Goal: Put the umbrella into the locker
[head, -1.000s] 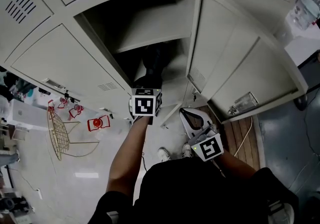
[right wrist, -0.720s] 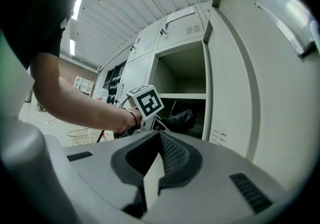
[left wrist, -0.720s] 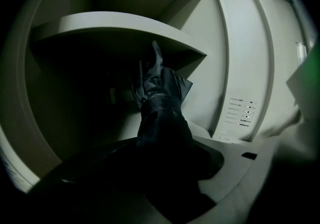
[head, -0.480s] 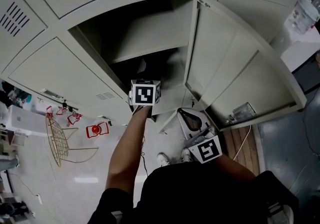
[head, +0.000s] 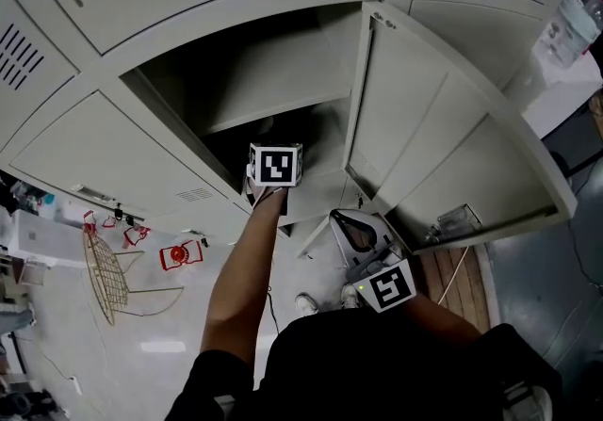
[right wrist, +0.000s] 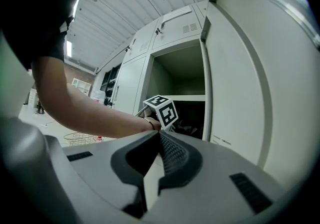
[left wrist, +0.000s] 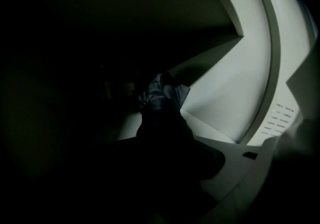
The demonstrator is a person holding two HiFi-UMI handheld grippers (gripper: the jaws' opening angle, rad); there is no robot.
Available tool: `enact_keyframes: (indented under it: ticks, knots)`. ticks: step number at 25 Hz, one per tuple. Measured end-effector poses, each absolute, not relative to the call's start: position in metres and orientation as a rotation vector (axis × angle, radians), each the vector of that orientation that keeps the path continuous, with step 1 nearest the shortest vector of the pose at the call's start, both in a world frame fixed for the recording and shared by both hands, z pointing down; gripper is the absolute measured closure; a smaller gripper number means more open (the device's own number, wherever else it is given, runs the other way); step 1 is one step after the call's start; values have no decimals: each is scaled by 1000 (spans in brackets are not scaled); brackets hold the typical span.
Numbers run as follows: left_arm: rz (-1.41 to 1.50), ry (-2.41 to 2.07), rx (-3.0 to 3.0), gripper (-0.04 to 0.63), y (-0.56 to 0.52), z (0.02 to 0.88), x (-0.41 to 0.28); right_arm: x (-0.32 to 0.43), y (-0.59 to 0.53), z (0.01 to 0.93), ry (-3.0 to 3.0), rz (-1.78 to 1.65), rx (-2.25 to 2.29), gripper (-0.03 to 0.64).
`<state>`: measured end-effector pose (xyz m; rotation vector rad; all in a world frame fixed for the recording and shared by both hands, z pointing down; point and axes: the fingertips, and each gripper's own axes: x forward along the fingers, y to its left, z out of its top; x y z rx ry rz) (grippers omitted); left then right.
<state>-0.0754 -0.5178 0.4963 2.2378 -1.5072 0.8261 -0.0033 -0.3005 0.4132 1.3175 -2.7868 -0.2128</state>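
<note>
Left gripper view is coming through almost black. The umbrella [left wrist: 162, 96] is showing as a folded, dark bundle of crumpled fabric with a faint bluish sheen at its far end. It is running from the bottom centre of the frame away into the locker [left wrist: 235, 82]. The left gripper is looking clamped on it: the dark bundle is sitting right between the jaws, with only the pale shell of the right jaw catching light (the near end of the bundle is merging into shadow). The umbrella's far end is lying over the pale floor of the compartment, below the shelf.

Head view: the left gripper [head: 275, 167] is reaching into the open locker [head: 283, 71] at the end of a bare, outstretched arm [head: 240, 278]. Its marker cube is sitting at the compartment mouth and hiding the umbrella. The door [head: 443, 118] is swinging out to the right, pale grey like the rest of the cabinet. The right gripper [head: 356, 233] is hanging back, near the person and low, just in front of the door's bottom edge.

Right gripper view: the right gripper [right wrist: 159, 134] is pressing its jaws together with nothing between them, pointing toward the left gripper's cube [right wrist: 162, 112].

A wire basket [head: 105, 264] and a small red thing [head: 176, 256] are sitting on the floor, left, well apart from the action.
</note>
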Motion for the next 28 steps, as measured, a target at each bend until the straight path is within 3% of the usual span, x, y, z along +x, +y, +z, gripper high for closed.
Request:
enact_keyframes:
  ticks: [6,11,15,22,28]
  knots:
    - [807,-1560,2172,302,-528,506,-84,-5,-300,411,-2783,-215,1326,618]
    - [662,-1640,2252,194,-525,486,-86,-6,-299,409,-2794,-209,1335,618]
    - [617,-1696,2352,190,-505,461,-81,-8,-297,407,-2801,-191,1336,618]
    - [505,-1713,2459,291,-450,423,-73,-12,-294,402,-2805,-162,1352,618]
    - [309,-1813,2502,461,-405,397,-85,-18,-285,400,-2819,-133,1331,618]
